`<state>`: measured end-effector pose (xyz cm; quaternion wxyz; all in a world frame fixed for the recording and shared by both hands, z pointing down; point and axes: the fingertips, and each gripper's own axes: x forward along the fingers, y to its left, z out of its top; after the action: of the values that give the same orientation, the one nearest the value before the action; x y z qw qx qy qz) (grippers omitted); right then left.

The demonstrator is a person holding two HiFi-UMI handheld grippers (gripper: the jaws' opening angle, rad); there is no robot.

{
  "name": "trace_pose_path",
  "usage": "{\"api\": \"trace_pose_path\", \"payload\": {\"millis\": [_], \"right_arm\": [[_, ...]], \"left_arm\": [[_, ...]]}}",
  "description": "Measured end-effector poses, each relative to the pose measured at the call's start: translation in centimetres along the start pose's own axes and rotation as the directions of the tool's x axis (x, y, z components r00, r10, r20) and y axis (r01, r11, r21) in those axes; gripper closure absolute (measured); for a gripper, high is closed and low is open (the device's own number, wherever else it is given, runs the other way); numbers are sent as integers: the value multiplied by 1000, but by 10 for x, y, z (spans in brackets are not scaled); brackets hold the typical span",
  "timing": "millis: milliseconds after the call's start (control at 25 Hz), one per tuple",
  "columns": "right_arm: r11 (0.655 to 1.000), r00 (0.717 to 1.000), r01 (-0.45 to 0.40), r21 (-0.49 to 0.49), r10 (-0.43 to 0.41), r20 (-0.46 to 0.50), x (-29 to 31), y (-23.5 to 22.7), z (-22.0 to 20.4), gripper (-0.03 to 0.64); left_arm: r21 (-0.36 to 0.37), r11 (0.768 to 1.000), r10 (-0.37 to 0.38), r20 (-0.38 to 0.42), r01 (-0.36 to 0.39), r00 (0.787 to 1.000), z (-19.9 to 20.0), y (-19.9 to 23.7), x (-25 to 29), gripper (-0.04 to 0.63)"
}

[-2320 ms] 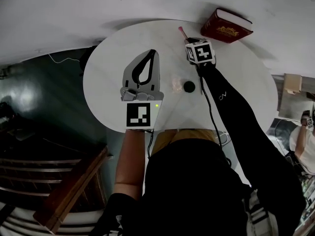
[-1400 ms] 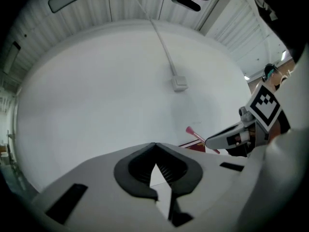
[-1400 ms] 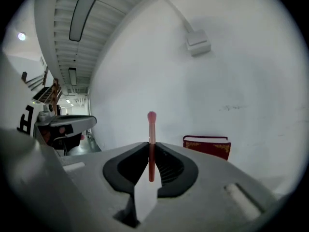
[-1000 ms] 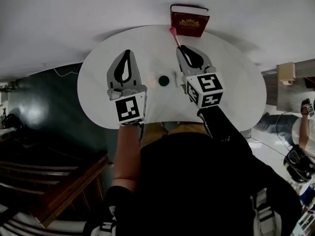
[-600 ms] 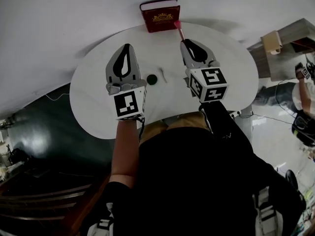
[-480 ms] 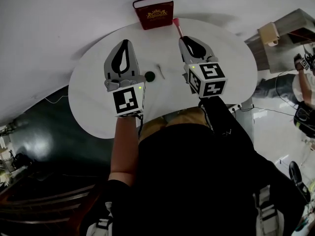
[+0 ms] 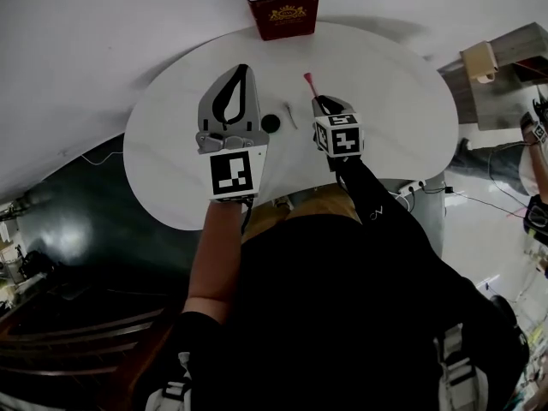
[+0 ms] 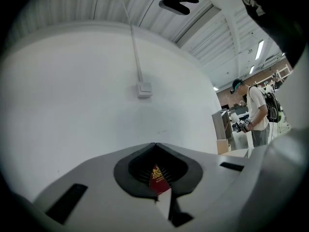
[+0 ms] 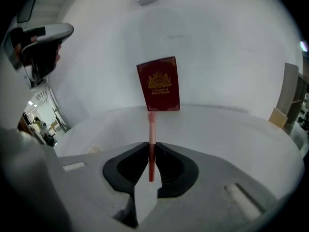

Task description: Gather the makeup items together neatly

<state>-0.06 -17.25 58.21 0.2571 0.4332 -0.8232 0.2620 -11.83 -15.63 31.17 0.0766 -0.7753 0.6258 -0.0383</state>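
Note:
My right gripper (image 7: 318,101) (image 9: 151,148) is shut on a slim pink-red makeup stick (image 7: 308,82) (image 9: 151,129). It hangs low over the round white table (image 7: 402,101), and the stick's tip points towards the back. A small black round compact (image 7: 271,122) lies mid-table between the two grippers, with a short pale stick (image 7: 290,115) just to its right. My left gripper (image 7: 243,68) (image 8: 155,145) hovers left of the compact, held level. Its jaws meet at the tips with nothing between them.
A dark red book (image 7: 282,8) (image 9: 159,84) (image 8: 157,178) stands upright against the white wall at the table's back edge. Dark floor lies beyond the table's left edge. A cardboard box (image 7: 481,58) and a standing person (image 8: 254,111) are off to the right.
My right gripper has dropped towards the table with the stick still in it and now looks smaller in the head view. The left gripper has shifted a little sideways.

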Motion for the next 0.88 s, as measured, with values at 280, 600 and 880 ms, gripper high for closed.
{"api": "trace_pose_path", "payload": {"millis": [280,600,880], "right_arm": [[998,984,52,35,-46,-171,27,-10,-58,568],[994,960,93,48,-77,-268,29,-10,-79,568],[999,957,43,3,-40,-287,29,8,-84,501]], "left_arm": [[-6,1000,-2,-20,2,1000,-7,3,-11,588],[-29,1000,-14,-28,13,1000,-8,4,-20,588],[-28,1000,-13,-33,12,999,-11,8,-19,588]]}}
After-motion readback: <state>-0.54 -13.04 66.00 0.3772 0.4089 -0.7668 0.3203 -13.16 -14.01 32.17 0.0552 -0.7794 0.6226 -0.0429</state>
